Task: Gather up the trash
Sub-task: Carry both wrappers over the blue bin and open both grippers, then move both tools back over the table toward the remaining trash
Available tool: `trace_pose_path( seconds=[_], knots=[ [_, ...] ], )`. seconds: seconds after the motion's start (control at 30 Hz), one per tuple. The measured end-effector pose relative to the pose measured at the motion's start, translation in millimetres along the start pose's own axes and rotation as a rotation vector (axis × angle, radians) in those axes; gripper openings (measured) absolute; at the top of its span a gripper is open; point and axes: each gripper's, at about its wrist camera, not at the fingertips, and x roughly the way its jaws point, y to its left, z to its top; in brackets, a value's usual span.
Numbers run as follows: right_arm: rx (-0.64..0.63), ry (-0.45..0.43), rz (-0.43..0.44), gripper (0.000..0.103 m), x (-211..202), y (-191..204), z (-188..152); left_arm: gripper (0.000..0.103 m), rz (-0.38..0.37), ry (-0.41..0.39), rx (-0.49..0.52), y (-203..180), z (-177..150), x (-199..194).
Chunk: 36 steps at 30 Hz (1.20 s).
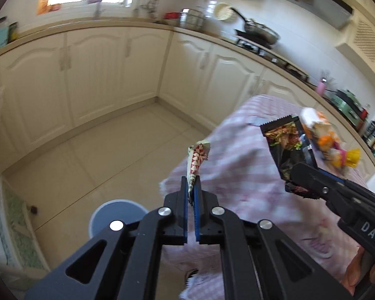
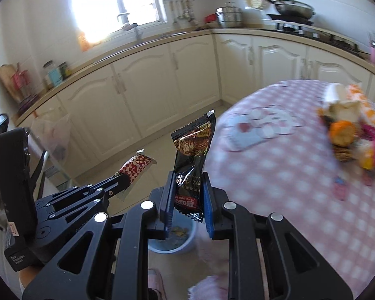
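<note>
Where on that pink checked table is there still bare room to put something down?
The near half of the pink checked tablecloth is bare, between the flat white-and-red packet and the table's near edge. The far right is crowded with a pile of orange, yellow and pink snack wrappers.

Daylight is pouring through a window (image 2: 112, 0) above cream cabinets (image 1: 95, 75) that are running along two walls under a beige countertop (image 2: 147, 42), while pale floor tiles (image 1: 107, 150) are spreading beside a table under pink-checked cloth (image 2: 287, 175).
</note>
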Motion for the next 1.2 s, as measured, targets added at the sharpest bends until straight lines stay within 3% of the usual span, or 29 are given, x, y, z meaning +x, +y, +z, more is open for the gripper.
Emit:
trace_pose_path(
  seconds=[0.2, 0.27, 0.3, 0.33, 0.7, 1.0, 1.2],
  knots=[
    [-0.057, 0.059, 0.086, 0.019, 51.7, 46.6, 1.9, 0.007, 0.080, 0.008, -0.099, 63.5, -0.4, 8.9],
    [-0.068, 0.079, 0.103, 0.019, 69.4, 59.4, 0.0, 0.027, 0.087, -0.004, -0.134, 79.7, 0.7, 13.5],
    [-0.073, 0.092, 0.109, 0.019, 79.5, 64.1, -1.0, 0.046, 0.095, -0.008, -0.147, 87.0, 0.7, 16.3],
    [-0.075, 0.102, 0.110, 0.019, 86.4, 67.6, -2.5, 0.054, 0.111, -0.008, -0.157, 94.8, 0.1, 20.4],
    [-0.081, 0.201, 0.095, 0.019, 129.8, 75.4, -20.3, 0.054, 0.138, 0.064, -0.223, 127.8, -16.4, 46.2],
    [-0.074, 0.189, 0.104, 0.020, 134.8, 78.6, -16.7, 0.057, 0.183, 0.035, -0.235, 135.4, -16.5, 31.3],
    [-0.073, 0.143, 0.104, 0.038, 132.3, 83.2, -3.9, 0.061, 0.208, 0.002, -0.237, 134.7, -7.1, 15.4]
  ],
)
